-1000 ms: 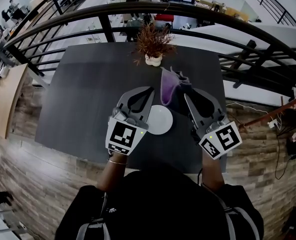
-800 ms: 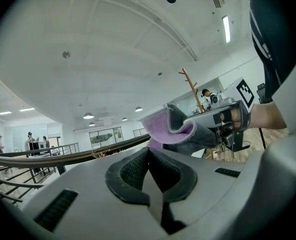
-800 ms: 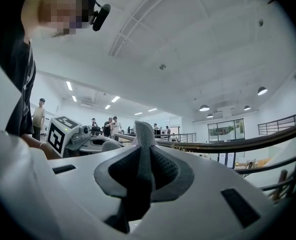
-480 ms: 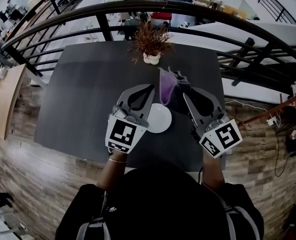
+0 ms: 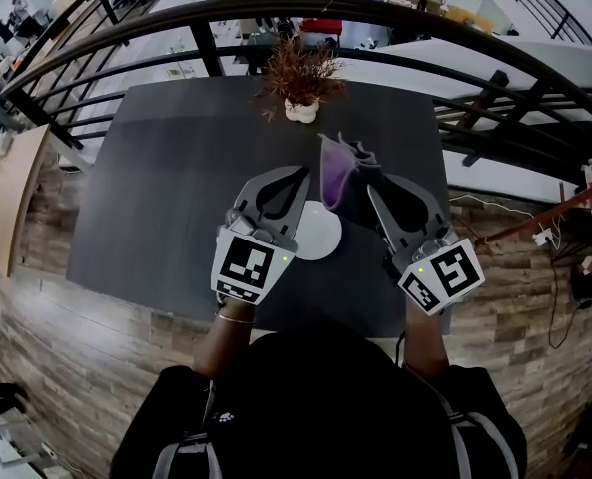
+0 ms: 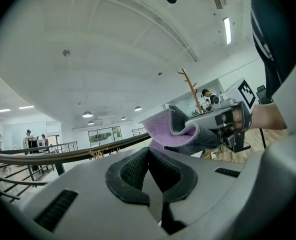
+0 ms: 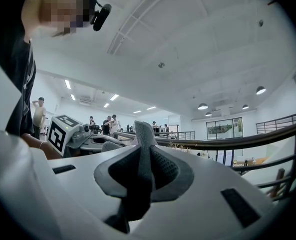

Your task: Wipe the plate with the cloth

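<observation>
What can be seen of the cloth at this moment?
The cloth is a thick, soft fabric, purple on one face and dark grey on the other, folded and bunched rather than spread flat. The right gripper has its jaws shut on a grey fold. The rest sticks out past the jaw tips, held over the dark table just beyond the white plate. Whether its lower edge touches the plate cannot be told. The left gripper is close beside it but does not hold it.
</observation>
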A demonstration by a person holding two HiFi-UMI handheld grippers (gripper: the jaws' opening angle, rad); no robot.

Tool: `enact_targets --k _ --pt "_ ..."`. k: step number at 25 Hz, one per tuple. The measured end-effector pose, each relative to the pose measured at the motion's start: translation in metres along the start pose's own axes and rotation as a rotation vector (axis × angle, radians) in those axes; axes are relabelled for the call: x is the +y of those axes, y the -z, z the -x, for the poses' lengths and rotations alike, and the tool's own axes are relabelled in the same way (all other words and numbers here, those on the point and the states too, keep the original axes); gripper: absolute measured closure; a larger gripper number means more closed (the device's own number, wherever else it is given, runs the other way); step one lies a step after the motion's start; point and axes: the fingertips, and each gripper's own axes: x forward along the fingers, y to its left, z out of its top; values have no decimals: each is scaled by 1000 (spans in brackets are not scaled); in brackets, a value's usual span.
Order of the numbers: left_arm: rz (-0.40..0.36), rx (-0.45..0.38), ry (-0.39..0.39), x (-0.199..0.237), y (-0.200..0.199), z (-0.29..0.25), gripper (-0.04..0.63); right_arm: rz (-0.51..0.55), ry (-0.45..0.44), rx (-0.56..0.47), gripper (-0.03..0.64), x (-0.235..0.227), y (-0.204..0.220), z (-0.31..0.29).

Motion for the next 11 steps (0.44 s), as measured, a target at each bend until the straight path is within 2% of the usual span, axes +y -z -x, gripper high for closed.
enact_targets --k 11 --pt "-6 1 11 -6 1 -1 589 -3 1 0 565 1 3 2"
